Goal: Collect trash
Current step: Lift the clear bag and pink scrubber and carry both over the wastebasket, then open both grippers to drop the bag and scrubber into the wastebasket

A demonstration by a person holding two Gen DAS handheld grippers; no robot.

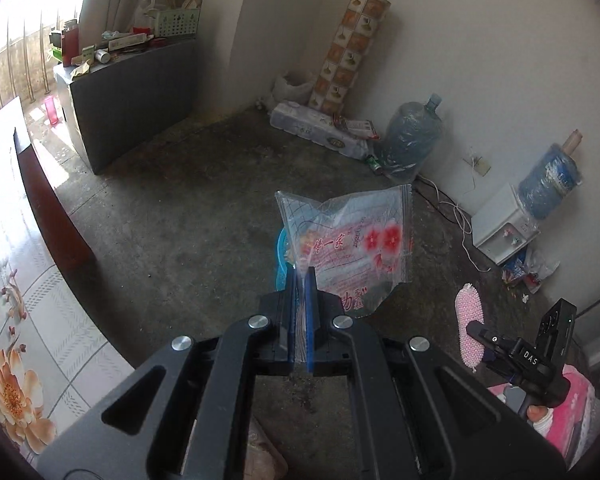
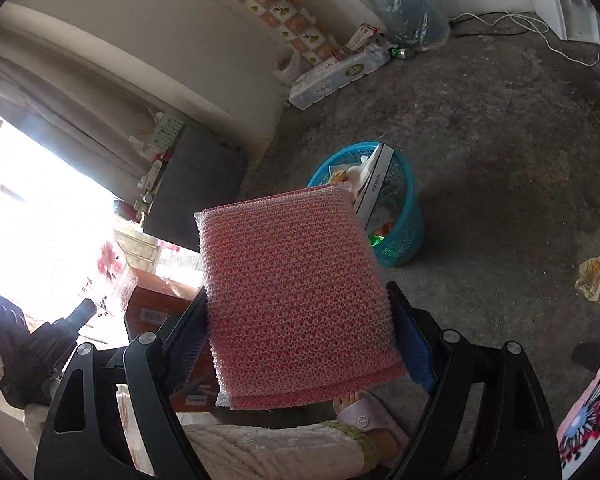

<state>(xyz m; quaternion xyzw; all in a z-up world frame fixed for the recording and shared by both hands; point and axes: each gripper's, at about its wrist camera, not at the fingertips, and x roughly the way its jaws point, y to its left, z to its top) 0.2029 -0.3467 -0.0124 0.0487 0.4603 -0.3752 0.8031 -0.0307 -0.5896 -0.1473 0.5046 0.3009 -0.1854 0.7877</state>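
Left gripper (image 1: 300, 276): clamped on the printed plastic bag (image 1: 352, 248), which stood up ahead of the pads.
Right gripper (image 2: 300, 308): spread wide, pinching the pink mesh sponge (image 2: 296, 296) flat between its fingers.
Blue trash basket (image 2: 396, 200): on the floor at one o'clock from the sponge; mostly hidden behind the bag in the left view.
Nearer hand: I could not tell.
Loose trash: crumpled wrapper (image 2: 596, 278) at three o'clock.

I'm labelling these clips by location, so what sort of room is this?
Probably a plain room in a home, used partly for storage: bare concrete floor, big water jugs beside a small dispenser, and a blue trash basket on the floor.
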